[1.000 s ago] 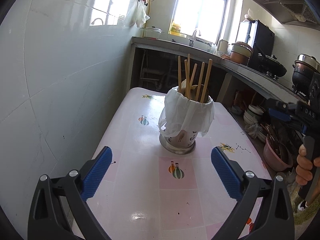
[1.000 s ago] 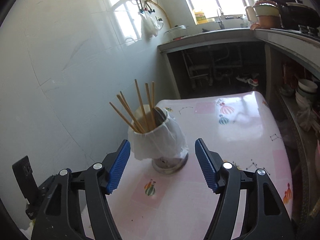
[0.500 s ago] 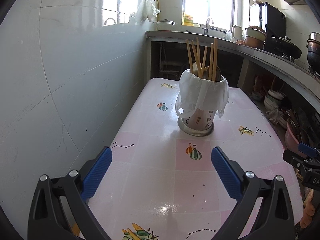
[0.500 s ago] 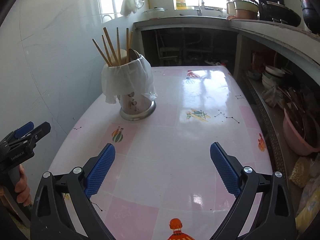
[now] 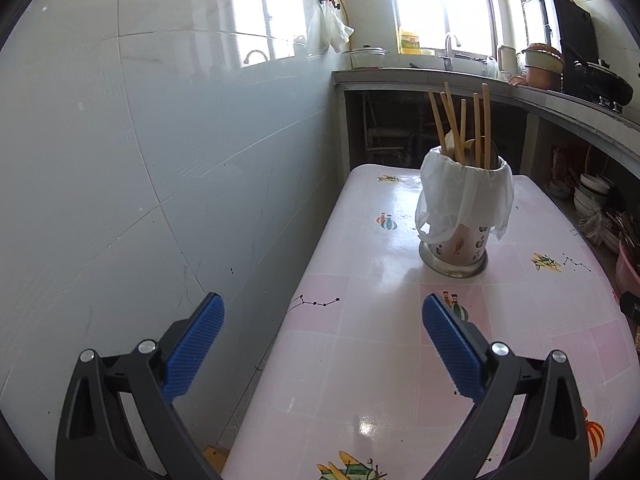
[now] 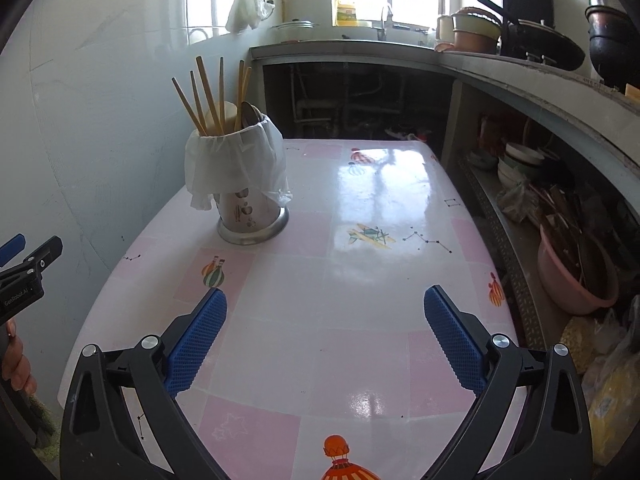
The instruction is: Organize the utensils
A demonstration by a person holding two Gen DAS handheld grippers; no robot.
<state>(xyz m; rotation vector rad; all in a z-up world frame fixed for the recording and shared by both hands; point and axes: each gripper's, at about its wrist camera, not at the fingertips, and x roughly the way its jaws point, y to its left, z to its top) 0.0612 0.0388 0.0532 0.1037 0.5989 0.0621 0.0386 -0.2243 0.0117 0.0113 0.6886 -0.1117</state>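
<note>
A metal utensil holder [image 5: 460, 240] [image 6: 250, 212], lined with a white plastic bag, stands on the pink-and-white table [image 5: 380, 360] [image 6: 340, 300]. Several wooden chopsticks [image 5: 456, 124] [image 6: 208, 96] and a spoon [image 6: 251, 114] stick out of it. My left gripper [image 5: 322, 320] is open and empty, held over the table's left edge near the wall, well short of the holder. My right gripper [image 6: 325, 312] is open and empty above the table's near half; the holder is ahead to its left. The left gripper's tip also shows at the left edge of the right wrist view [image 6: 24, 264].
A tiled wall [image 5: 140, 180] runs along the table's left side. A concrete counter [image 6: 520, 76] with pots and a stove runs along the right and back. Bowls and a pink basin [image 6: 572, 276] sit on the shelf below it.
Both grippers have pulled back from the holder, which now looks smaller and farther away. The left gripper has swung left toward the wall. Both stay open.
</note>
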